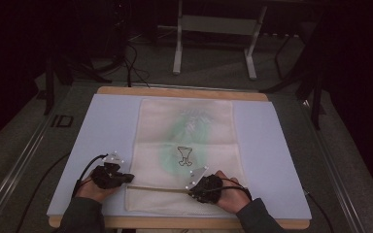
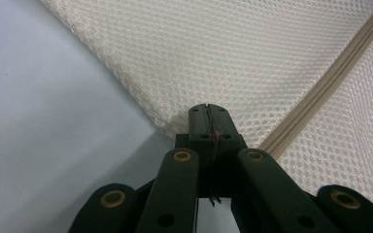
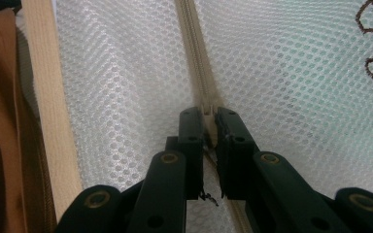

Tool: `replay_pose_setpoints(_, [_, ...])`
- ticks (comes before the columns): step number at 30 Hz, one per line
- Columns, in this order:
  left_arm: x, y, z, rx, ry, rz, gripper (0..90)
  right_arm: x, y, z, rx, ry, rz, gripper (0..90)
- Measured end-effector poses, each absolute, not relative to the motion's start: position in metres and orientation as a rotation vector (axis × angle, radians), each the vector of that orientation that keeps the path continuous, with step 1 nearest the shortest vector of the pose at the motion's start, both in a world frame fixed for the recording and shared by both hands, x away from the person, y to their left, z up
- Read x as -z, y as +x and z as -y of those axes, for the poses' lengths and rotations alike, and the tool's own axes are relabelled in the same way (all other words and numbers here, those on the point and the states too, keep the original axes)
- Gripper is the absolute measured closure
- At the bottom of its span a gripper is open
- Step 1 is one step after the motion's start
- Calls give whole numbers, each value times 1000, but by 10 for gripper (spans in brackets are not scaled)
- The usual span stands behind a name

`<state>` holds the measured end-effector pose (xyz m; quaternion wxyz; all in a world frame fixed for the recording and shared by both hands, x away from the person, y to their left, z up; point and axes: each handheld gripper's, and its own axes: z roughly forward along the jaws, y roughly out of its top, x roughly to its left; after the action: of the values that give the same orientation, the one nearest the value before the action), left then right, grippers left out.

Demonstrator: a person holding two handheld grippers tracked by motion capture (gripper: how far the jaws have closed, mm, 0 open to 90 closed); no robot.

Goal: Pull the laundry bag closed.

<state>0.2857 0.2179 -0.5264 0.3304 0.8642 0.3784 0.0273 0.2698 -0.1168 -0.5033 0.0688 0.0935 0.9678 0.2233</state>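
**A:** What is in front of you?

**B:** One cream mesh laundry bag [image 1: 187, 145] lies flat on a pale blue mat [image 1: 277, 160] on the bench [image 1: 182, 92], with one beige zipper [image 1: 158, 189] running across the end nearest me. My left claw [image 1: 128, 178] is clenched on the bag's left edge [image 2: 175, 127], right where the zipper ends. My right claw [image 1: 193, 191] sits partway along the zipper, pinched on what I think is the slider [image 3: 209, 109]; the close view is too tight to be sure.

**B:** Inside the bag there is something pale green, blurred by the mesh.

**A:** What might go wrong?

**B:** If my left claw slips off the thin mesh, the bag would bunch and drag along with the slider. If my right claw pulls at an angle, mesh could catch in the teeth and jam it.

**A:** Counts?

**B:** One bag, one zipper, one mat, two claws.
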Motion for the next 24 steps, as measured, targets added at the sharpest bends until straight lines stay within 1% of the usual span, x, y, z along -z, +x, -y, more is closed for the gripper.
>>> replay_pose_setpoints(24, [526,286,-218,-72,2260,-991,898,502,271,134,-662,307,-2904,823])
